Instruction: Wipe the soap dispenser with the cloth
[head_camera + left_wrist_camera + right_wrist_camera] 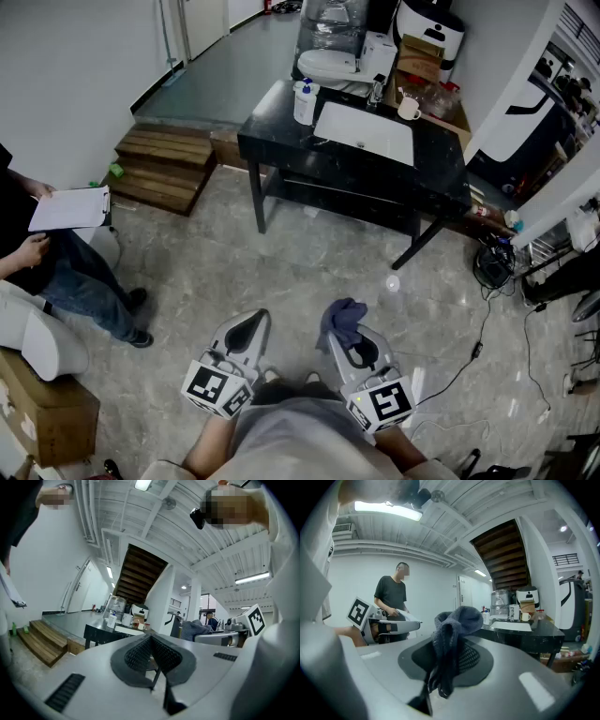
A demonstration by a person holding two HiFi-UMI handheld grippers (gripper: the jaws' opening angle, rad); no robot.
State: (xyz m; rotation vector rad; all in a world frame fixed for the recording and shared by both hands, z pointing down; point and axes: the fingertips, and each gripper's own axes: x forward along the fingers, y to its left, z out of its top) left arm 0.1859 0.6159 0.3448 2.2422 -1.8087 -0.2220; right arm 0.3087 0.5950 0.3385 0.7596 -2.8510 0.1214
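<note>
The soap dispenser (305,101), a white bottle with a blue pump, stands on the black counter (281,141) left of the white sink (366,131), far ahead of me. It shows small in the left gripper view (111,619). Both grippers are held low near my body, well short of the counter. My right gripper (339,330) is shut on a blue-grey cloth (343,317). The bunched cloth (452,634) sticks up between the jaws of the right gripper (452,644). My left gripper (251,323) is shut and empty, its ribbed pads (140,651) pressed together.
A person with a clipboard (70,208) sits at the left. Wooden steps (169,164) lie left of the counter. A mug (409,108) and a white appliance (427,23) stand behind the sink. A cardboard box (47,408) is at the near left; cables (487,309) trail at the right.
</note>
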